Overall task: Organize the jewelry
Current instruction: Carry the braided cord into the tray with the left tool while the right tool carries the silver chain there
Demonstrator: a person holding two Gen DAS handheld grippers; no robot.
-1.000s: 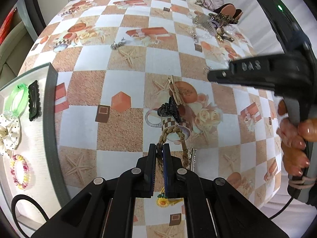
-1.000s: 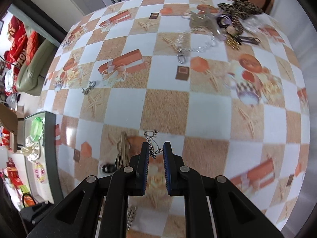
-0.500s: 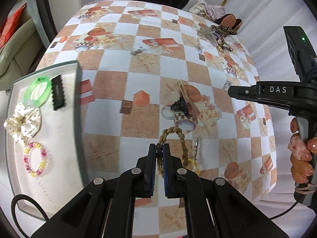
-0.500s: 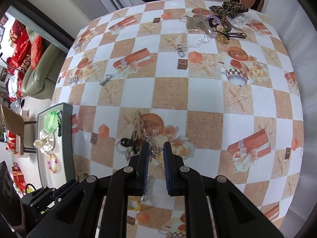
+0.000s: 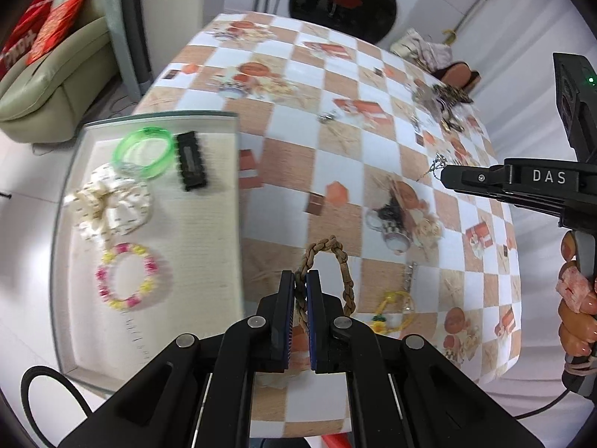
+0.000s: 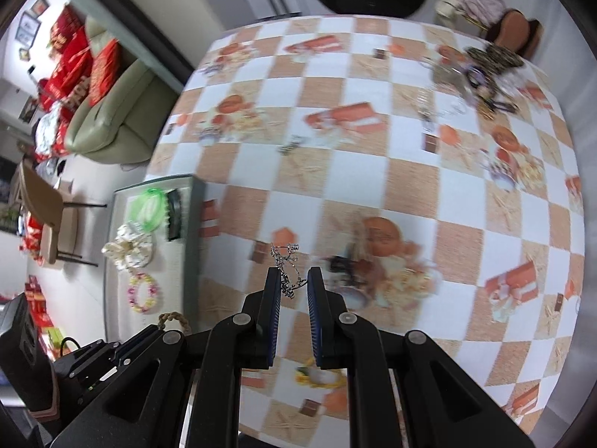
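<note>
Braided tan bracelet (image 5: 337, 261) looped upright, silver chain (image 6: 286, 272) dangling, both above table.

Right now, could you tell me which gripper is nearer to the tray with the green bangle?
Left. The left gripper, holding the braided bracelet, hangs just beside the tray edge. The right gripper, holding a silver chain, is farther out over the checkered table.

Bright, even indoor light, soft shadows. Motion blur across tablecloth (image 6: 373, 194) and tray (image 5: 156, 261). Heavy fisheye bending, dark vignette at corners.
</note>
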